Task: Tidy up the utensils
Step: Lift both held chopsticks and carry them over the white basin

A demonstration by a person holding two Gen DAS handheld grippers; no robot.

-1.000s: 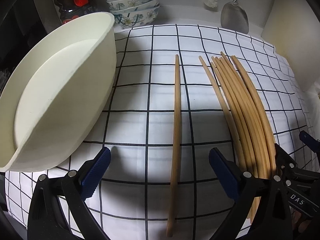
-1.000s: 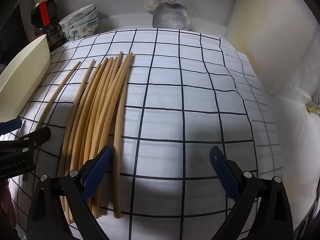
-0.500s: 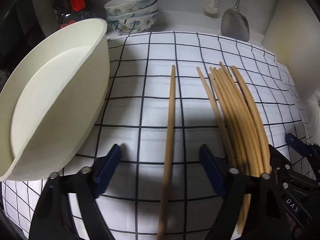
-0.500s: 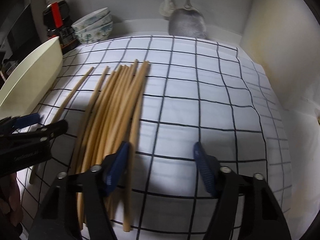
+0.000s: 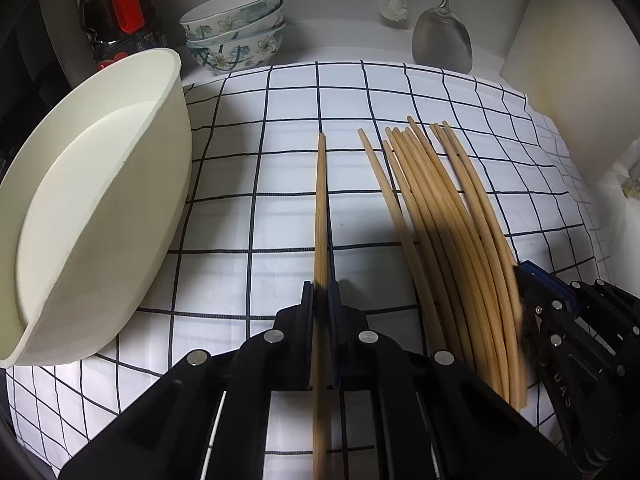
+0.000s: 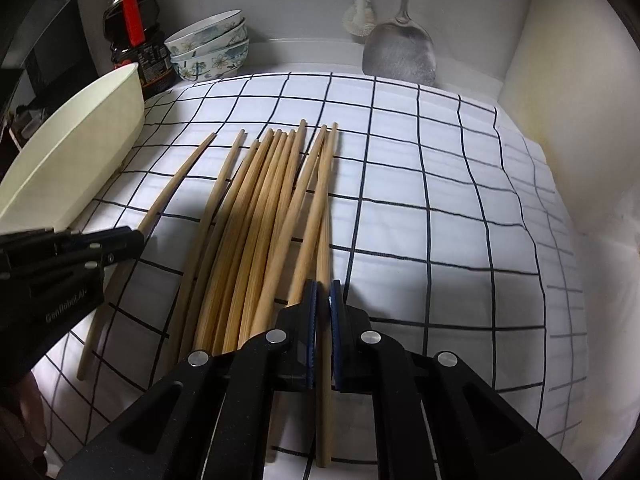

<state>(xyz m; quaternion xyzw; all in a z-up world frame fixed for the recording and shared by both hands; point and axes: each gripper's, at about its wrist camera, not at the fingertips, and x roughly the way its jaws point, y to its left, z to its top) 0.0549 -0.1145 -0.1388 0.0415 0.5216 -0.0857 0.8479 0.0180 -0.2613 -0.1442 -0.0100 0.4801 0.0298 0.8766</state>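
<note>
Gripping, left: left gripper (image 5: pixel 321 300) is clamping its blue pads on the single chopstick (image 5: pixel 321 208), which is lying apart from the others on the checked cloth (image 5: pixel 256 160).
Gripping, right: right gripper (image 6: pixel 322 300) is clamping on the rightmost chopstick (image 6: pixel 325 216) at the right edge of the chopstick bundle (image 6: pixel 256 216).
Chopstick finish: all are showing as plain light-brown wood, long, thin and round, tapering toward the far tips.
Bundle layout: sticks are lying side by side, roughly parallel, with tips pointing toward the back wall; some are overlapping near the right gripper.
Single chopstick position: it is sitting between the cream basin (image 5: pixel 92 216) and the bundle, touching neither.
Cloth: white with a dark grid, covering the table.
Basin: it is resting on the cloth's left edge, showing nothing inside.
Background items: stacked floral bowls (image 5: pixel 236 32), a dark sauce bottle (image 5: pixel 120 12), a metal spatula (image 5: pixel 442 40) and a brush (image 5: pixel 394 0) are standing or hanging by the back wall.
</note>
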